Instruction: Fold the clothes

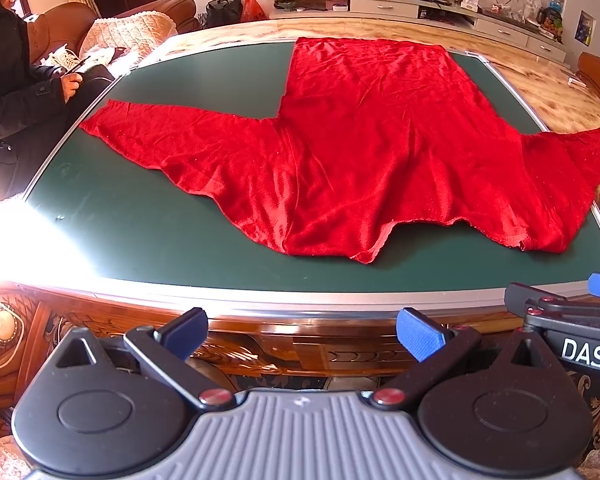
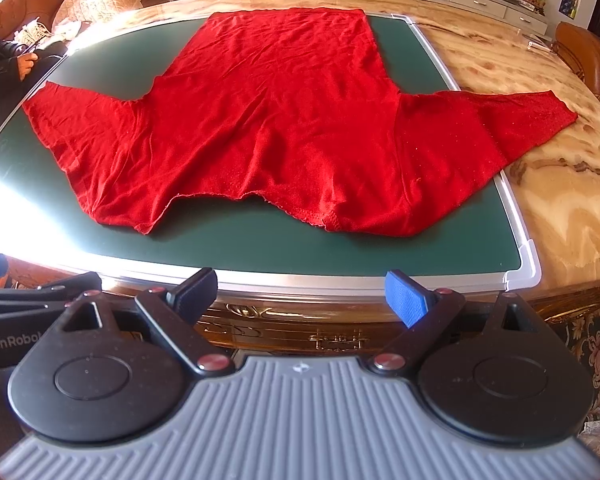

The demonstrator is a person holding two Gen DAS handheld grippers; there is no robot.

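Observation:
A red long-sleeved top lies spread flat on a green mat, neckline toward me, sleeves out to both sides. It also shows in the right wrist view, its right sleeve hanging past the mat onto the marble table. My left gripper is open and empty, held short of the table's near edge. My right gripper is open and empty too, also short of the near edge. The right gripper's body shows at the right of the left wrist view.
The mat has a silver frame and lies on a marble table with a carved wooden edge. A person in a dark coat sits at the far left. A cluttered sideboard stands behind. A brown chair stands at right.

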